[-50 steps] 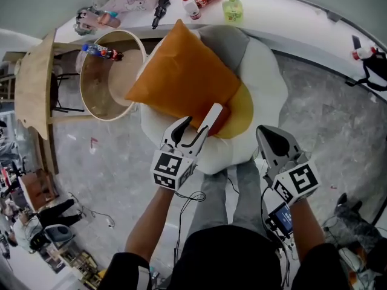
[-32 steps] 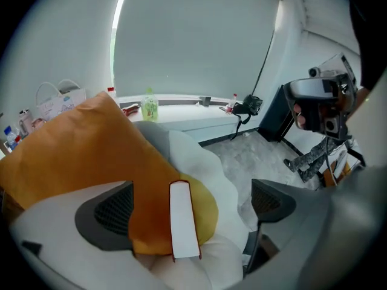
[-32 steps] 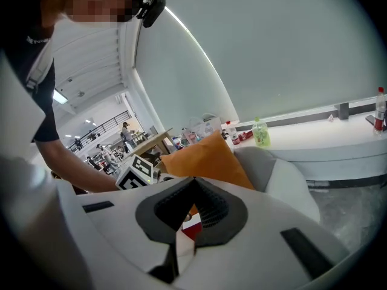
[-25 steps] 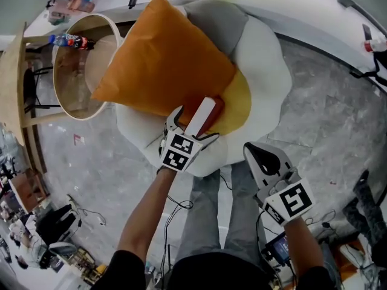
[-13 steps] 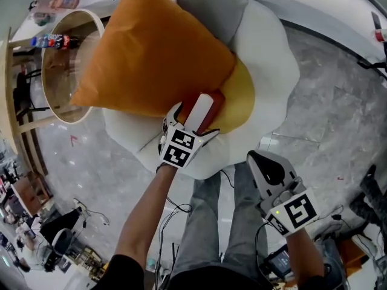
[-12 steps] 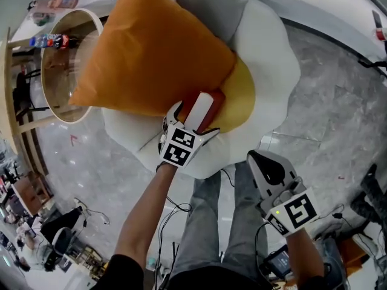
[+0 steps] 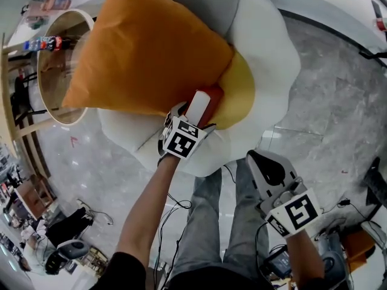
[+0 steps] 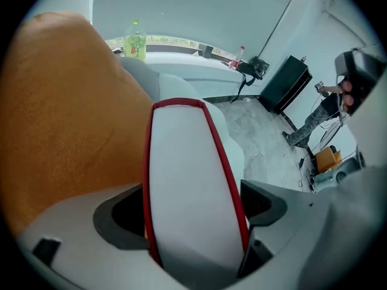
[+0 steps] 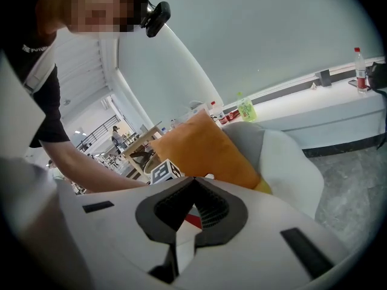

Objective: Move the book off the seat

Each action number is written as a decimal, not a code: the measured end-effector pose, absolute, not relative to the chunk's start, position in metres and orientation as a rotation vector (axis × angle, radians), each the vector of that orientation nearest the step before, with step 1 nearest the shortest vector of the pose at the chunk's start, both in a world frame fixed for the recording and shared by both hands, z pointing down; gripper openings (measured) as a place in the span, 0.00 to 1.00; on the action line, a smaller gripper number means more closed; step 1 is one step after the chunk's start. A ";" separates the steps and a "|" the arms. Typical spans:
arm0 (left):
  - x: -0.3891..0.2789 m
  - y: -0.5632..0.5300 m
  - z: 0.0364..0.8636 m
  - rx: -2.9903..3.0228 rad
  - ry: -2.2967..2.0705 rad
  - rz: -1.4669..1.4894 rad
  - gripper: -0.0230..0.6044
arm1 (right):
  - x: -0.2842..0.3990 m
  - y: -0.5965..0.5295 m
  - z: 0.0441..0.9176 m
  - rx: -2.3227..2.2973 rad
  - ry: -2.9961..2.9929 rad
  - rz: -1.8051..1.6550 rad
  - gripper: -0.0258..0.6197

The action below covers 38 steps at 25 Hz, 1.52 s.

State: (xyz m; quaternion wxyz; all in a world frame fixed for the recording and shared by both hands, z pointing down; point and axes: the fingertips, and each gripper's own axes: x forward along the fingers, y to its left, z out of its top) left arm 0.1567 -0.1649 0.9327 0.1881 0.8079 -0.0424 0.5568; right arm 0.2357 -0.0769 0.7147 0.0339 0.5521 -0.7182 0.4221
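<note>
A book (image 7: 199, 104) with red covers and a white page edge stands on edge on the yellow middle (image 7: 240, 95) of a white egg-shaped seat (image 7: 269, 47). It leans against a big orange pillow (image 7: 145, 53). My left gripper (image 7: 192, 112) comes down over the book's near end. Its jaws have just been closing and now press on both red covers of the book (image 8: 190, 186), which fills the gap. My right gripper (image 7: 259, 157) hangs off the seat's front edge, above the person's grey trouser legs, its tips together and holding nothing.
A round wooden side table (image 7: 54, 59) with a bottle (image 7: 42, 43) stands left of the seat. Grey marble floor (image 7: 326, 101) lies to the right. A white ledge behind carries a green bottle (image 8: 135, 39). A black case (image 8: 284, 83) stands on the floor.
My left gripper has sunk over the book, whose end now sits deeper between the jaws. The right gripper has dropped a little and stays off the seat.
</note>
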 end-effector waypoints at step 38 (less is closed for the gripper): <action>0.078 -0.184 0.734 2.265 -0.536 1.454 0.45 | 0.244 -0.120 0.535 1.532 -2.398 0.931 0.05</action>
